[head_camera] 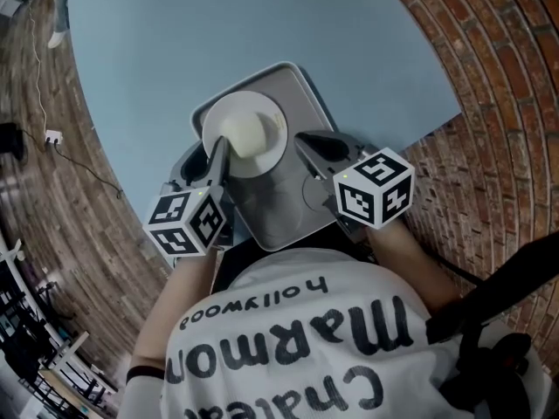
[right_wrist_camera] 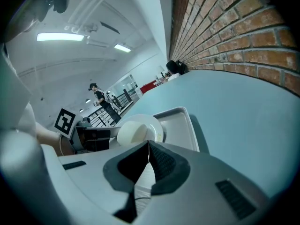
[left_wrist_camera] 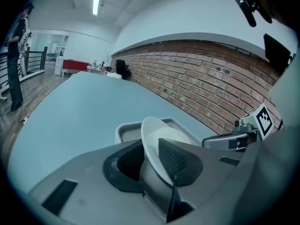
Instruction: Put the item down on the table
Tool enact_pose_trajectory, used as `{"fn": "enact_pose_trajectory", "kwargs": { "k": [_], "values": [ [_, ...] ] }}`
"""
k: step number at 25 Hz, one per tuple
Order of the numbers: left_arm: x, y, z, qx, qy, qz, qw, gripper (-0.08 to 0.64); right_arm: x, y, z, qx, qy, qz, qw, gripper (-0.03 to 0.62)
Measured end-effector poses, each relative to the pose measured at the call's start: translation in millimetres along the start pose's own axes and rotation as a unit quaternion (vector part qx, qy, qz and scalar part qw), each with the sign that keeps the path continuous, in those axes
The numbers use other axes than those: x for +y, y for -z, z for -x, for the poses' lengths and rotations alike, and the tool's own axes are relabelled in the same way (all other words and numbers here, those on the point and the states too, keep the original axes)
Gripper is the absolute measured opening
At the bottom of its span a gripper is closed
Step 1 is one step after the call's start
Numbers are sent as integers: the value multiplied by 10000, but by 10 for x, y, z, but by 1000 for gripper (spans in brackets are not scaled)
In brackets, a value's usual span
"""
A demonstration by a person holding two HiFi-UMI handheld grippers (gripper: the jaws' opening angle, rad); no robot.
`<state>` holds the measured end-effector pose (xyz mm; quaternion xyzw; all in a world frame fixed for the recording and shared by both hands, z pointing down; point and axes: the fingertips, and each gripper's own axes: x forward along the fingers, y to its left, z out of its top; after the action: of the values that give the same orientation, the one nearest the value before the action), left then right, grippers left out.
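Observation:
A white plate carrying a pale round lump sits over the far end of a grey tray. My left gripper is shut on the plate's near-left rim; in the left gripper view the plate stands between the jaws, with the tray behind it. My right gripper is shut on the tray's right edge. The right gripper view shows its jaws closed on the tray's rim, with the plate beyond. Whether the plate rests on the tray is unclear.
The light blue table spreads beyond the tray, its right edge near a brick wall. A wooden floor with a cable lies to the left. A person stands far off by railings.

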<state>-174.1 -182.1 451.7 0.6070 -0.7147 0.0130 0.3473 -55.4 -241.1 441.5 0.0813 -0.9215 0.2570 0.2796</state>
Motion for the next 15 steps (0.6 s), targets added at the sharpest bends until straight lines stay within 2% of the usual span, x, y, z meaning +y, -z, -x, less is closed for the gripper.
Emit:
{"fn": "enact_pose_trajectory", "kwargs": {
  "k": [15],
  "values": [
    [-35,5,-74,-58,-30,-341,9994,91,-5,31,63,-48,-19,-46,10000,11]
  ]
}}
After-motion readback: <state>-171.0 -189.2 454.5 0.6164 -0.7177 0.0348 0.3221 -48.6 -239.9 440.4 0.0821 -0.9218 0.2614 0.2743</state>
